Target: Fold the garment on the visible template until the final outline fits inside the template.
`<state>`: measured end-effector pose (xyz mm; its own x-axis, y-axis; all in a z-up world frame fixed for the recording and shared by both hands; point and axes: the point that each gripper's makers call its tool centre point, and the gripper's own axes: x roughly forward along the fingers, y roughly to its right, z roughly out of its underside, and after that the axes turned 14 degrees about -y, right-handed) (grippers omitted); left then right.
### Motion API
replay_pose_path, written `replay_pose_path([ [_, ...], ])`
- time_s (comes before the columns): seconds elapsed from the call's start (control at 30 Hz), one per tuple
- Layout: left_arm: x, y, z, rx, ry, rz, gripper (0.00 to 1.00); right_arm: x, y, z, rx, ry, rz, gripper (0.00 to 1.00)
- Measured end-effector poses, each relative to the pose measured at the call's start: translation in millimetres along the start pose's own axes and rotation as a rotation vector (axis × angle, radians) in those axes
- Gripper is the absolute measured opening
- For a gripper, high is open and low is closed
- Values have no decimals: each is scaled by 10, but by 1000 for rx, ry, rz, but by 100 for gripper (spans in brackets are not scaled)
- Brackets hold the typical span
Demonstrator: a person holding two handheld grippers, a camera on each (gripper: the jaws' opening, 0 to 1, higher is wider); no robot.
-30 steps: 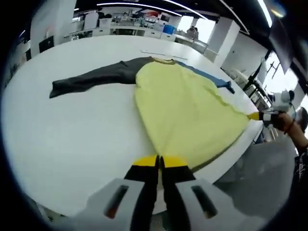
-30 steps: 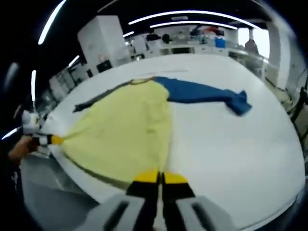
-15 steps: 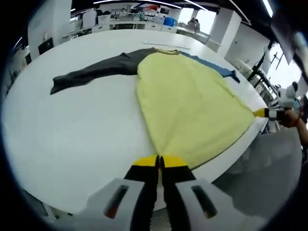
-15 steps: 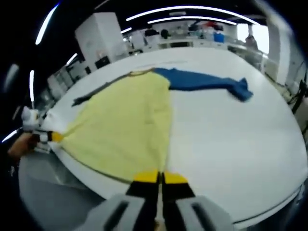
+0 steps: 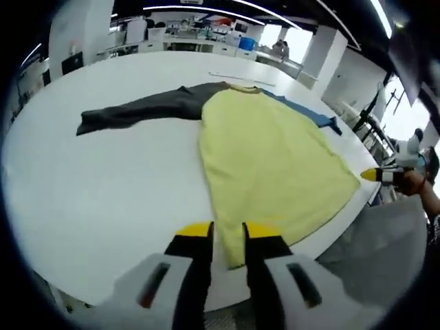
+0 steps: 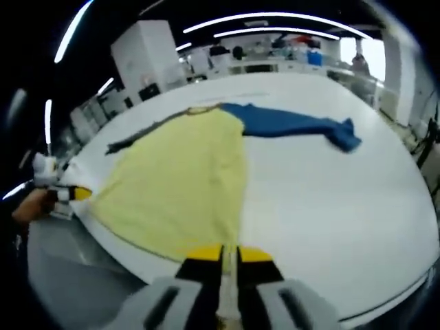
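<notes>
1. Your garment (image 5: 268, 158) lies flat on the white tabletop (image 5: 103, 185). It has a yellow body, one dark grey sleeve (image 5: 144, 108) and one blue sleeve (image 5: 302, 112).
2. In the left gripper view the grey sleeve stretches away to the left. The blue sleeve runs along the far right side of the yellow body, toward the edge of the tabletop.
3. In the right gripper view the same garment (image 6: 185, 179) shows from the other hem corner. Here the blue sleeve (image 6: 295, 127) lies spread to the right on the tabletop (image 6: 330, 220), and the grey sleeve (image 6: 134, 141) shows as a thin strip to the left.
4. The hem of the yellow body lies at the near edge of the tabletop, in front of both your grippers. The collar points to the far side.
5. Your left gripper (image 5: 227, 237) has its fingers (image 5: 194, 237) released. There is a clear gap between them, and one hem corner of the yellow cloth lies in that gap, not pinched.
6. Your right gripper (image 6: 229, 258) has its fingers (image 6: 205, 256) a little apart. A narrow pale strip shows between them, and they grasp no cloth. The yellow hem ends just in front of the tips.
7. In the left gripper view your right gripper (image 5: 375, 175) shows at the right, just off the edge of the tabletop, near the other hem corner. A hand (image 5: 416, 182) holds it.
8. In the right gripper view your left gripper (image 6: 75, 194) shows at the left, beside the hem corner, with a hand (image 6: 31, 206) behind it.
9. Behind the tabletop there are white desks and long ceiling lights.
</notes>
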<state>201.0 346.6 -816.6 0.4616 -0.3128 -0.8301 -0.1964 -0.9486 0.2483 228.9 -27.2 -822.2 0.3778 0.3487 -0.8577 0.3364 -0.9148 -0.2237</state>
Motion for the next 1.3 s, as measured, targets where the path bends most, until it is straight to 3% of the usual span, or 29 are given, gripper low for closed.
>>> replay_pose_path([
  [0.2,-88,30,-235,57,124,31,42,-122,-19,-160,10,55,-39,38],
  [0.37,-157,51,-357,89,185,47,57,-229,-65,-332,-25,108,-50,55],
  [0.47,-195,66,-430,98,219,49,68,-248,-52,-415,-52,109,-64,57],
  [0.67,-288,98,-559,140,283,49,79,-265,15,-663,-89,154,-98,62],
  [0.87,-309,161,-611,185,307,50,90,-207,143,-882,-155,157,-72,60],
  [1.1,-335,237,-686,206,328,74,99,-143,250,-1195,-201,188,-43,62],
  [1.3,-325,280,-734,236,324,82,99,-25,320,-1418,-243,186,-21,63],
])
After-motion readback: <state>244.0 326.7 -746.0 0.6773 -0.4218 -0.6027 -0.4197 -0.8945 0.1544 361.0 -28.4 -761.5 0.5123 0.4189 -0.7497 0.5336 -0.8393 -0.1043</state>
